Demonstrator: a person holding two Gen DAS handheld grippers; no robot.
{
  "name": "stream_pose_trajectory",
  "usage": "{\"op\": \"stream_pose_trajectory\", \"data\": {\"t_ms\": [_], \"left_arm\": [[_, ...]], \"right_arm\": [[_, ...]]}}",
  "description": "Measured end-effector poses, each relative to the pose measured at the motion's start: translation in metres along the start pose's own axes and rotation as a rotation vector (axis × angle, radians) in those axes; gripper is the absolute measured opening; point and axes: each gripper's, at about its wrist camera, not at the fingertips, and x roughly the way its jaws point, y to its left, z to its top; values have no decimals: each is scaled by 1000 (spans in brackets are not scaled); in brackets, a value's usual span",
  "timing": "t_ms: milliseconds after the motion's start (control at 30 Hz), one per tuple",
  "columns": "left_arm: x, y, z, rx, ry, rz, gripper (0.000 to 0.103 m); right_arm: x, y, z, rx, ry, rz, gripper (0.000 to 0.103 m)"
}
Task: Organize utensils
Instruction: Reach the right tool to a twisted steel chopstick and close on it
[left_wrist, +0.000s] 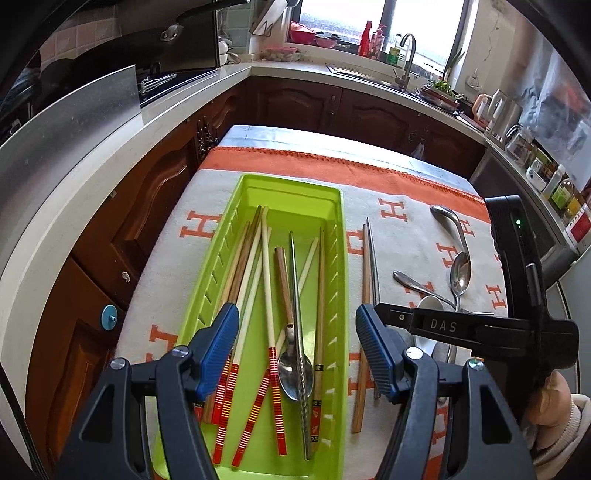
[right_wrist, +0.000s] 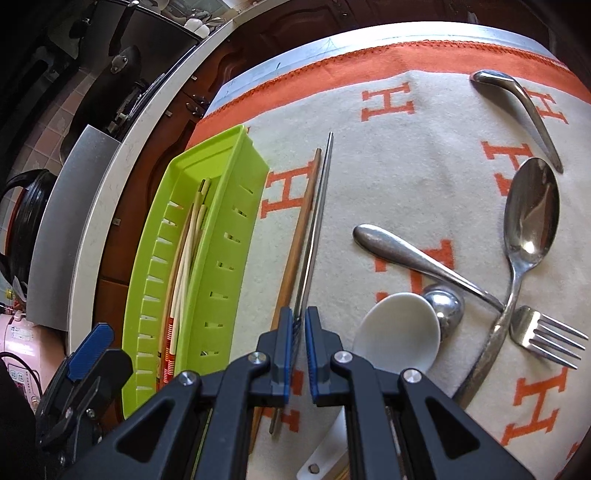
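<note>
The left gripper (left_wrist: 297, 354) is hanging tilted steeply down over the near end of the green tray (left_wrist: 334, 206), its blue pads (left_wrist: 218, 347) standing well apart with nothing pressed between them. Under the gap a steel spoon (left_wrist: 291, 365) and several chopsticks (left_wrist: 264, 258), some with red-striped ends, are lying lengthwise in the tray.

The right gripper (right_wrist: 300, 325) is also pointing steeply down, over the cloth (right_wrist: 406, 166) just beside the tray's slotted wall (right_wrist: 221, 236). Its pads are nearly together, clamping the near end of a steel chopstick (right_wrist: 318, 218), which is running away from the camera across the cloth. A wooden chopstick (right_wrist: 295, 240) is lying on the cloth alongside it, between it and the tray; whether the two are touching I cannot tell.

In the left view the right gripper's black body is reaching in from the right edge, and a hand (left_wrist: 554, 391) in a pale ribbed sleeve (left_wrist: 565, 435) is gripping its handle at the lower right.

To the right of the chopsticks, more utensils are lying on the cloth: a white ceramic spoon (right_wrist: 399, 336) close to the gripper, a large steel spoon (right_wrist: 532, 210) with its bowl facing up, a fork (right_wrist: 546, 334) partly under that spoon's handle, and two more steel handles (right_wrist: 417, 254), one crossing toward the fork and the other lying apart near the cloth's orange border.
</note>
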Motion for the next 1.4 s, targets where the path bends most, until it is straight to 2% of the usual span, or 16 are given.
{"op": "stream_pose_trajectory", "data": {"t_ms": [300,600,700,800,900,967,1100,1267,1400], "left_arm": [[2,18,-1,-62,-2,10,64],[2,25,-4,-89,-1,5,64],[2,26,-4,-91,-2,3,64],[2,27,-4,-93,-5,2,64],[1,26,-5,-95,-6,1,65],[0,26,-5,-97,-8,2,65],[-2,28,-5,-103,-10,1,65],[-3,25,-5,-95,-13,-10,64],[-4,13,-6,-45,-13,-32,64]], "right_arm": [[6,22,0,-91,-62,-138,8],[12,42,1,-183,-80,-283,10],[12,42,0,-177,-82,-286,14],[12,43,1,-172,-78,-273,24],[16,51,-2,-218,-90,-308,25],[18,56,-5,-248,-109,-346,22],[16,53,-7,-261,-136,-368,7],[4,30,-8,-213,-155,-348,5],[-7,12,-8,-142,-156,-329,5]]}}
